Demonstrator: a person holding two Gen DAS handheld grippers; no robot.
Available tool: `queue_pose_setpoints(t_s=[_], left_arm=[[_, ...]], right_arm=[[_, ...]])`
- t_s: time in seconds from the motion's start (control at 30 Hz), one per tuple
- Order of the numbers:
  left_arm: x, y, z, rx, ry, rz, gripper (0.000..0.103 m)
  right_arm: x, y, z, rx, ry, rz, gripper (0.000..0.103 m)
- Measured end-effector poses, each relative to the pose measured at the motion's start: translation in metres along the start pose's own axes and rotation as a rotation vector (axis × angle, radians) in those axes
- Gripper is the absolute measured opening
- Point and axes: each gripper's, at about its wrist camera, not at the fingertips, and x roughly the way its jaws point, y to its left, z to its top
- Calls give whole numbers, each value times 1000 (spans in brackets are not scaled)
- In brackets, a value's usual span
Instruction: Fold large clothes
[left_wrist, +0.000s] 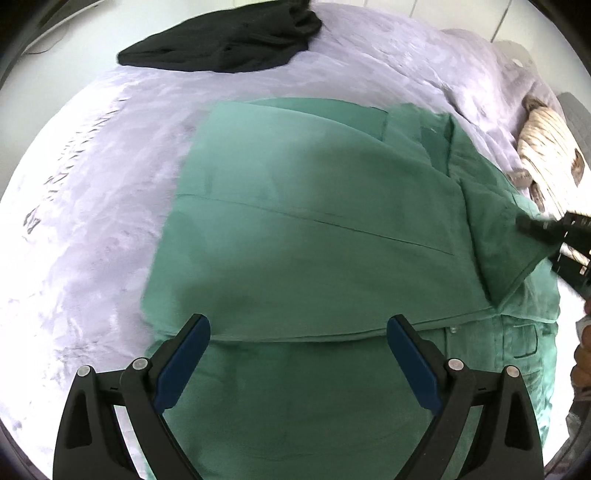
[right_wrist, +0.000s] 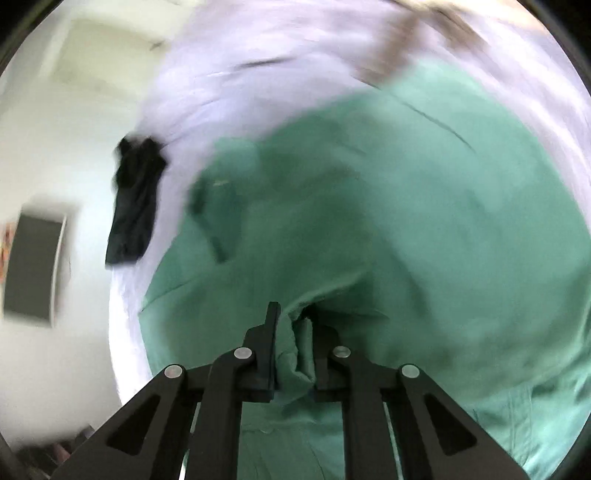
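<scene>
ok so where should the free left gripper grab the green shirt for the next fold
Judging by how it lies: take the green shirt at its near-left corner, coming from the left over the bedspread. The layers end there in a clean edge, opposite the right gripper, which pinches the other side.

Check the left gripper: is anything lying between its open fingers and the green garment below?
Nothing visible. The left gripper hangs open directly over the green garment, bare cloth under it. The black garment lies far off on the bedspread.
</scene>
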Motion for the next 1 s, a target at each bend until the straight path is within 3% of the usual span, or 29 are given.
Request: queue_pose_setpoints(t_s=[0.1, 0.2, 0.27, 0.3, 0.4, 0.53, 0.7, 0.87, 1.0], left_arm=[[1, 17, -2, -22, 11, 33, 97], [3, 31, -3, -45, 22, 70, 97], [3, 35, -3, -51, 21, 83, 97], [3, 37, -3, -53, 21, 89, 97], [5, 39, -1, -59, 25, 85, 97], [12, 25, 7, -53, 34, 34, 97], [26, -11, 25, -20, 52, -108, 97], [59, -49, 58, 38, 83, -182, 97], [77, -68, 88, 64, 58, -170, 97]], right_arm=[[12, 67, -12, -311, 30, -37, 13], [46, 110, -48, -540, 121, -136, 22], [63, 115, -67, -610, 181, -172, 48], [72, 118, -75, -622, 221, -161, 66], [74, 115, -93, -621, 283, -92, 69], [43, 80, -87, -498, 285, -27, 70], [-7, -6, -60, -237, 245, -58, 71], [-76, -95, -39, -21, 94, -152, 71], [-120, -139, -13, 89, -32, -230, 71]])
